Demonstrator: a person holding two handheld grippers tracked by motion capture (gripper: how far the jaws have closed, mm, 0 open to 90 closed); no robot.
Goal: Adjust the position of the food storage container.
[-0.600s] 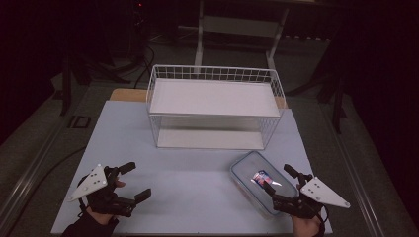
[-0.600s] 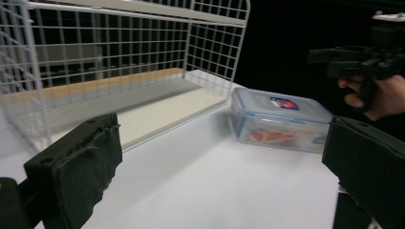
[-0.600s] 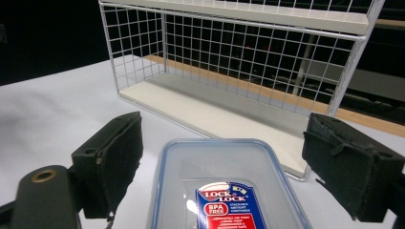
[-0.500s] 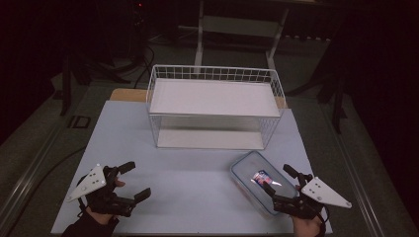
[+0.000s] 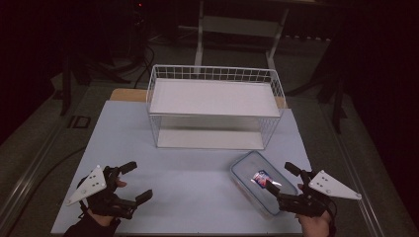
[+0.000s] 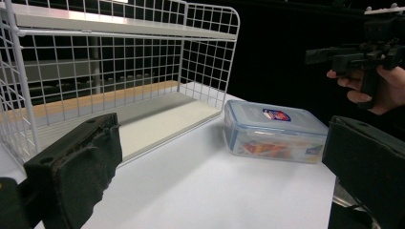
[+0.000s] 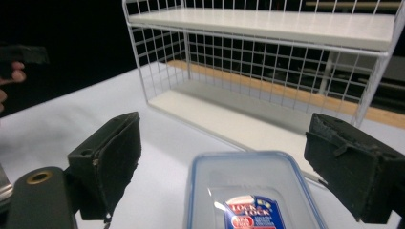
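A clear plastic food container (image 5: 253, 178) with a blue-rimmed lid and a red-and-blue label lies on the table at the front right. My right gripper (image 5: 280, 178) stands open at its near right corner, one jaw over the lid's edge, nothing between the jaws. In the right gripper view the container (image 7: 248, 191) lies low between the open jaws of the right gripper (image 7: 224, 162). My left gripper (image 5: 138, 181) is open at the front left, empty. In the left gripper view, the open left gripper (image 6: 222, 176) faces the container (image 6: 274, 131), which lies farther off.
A white wire rack (image 5: 212, 106) with an upper shelf stands at the back middle of the pale table (image 5: 197, 173); its lower level is empty. The rack (image 6: 119, 71) and the other hand with its gripper (image 6: 353, 55) appear in the left gripper view. Dark floor surrounds the table.
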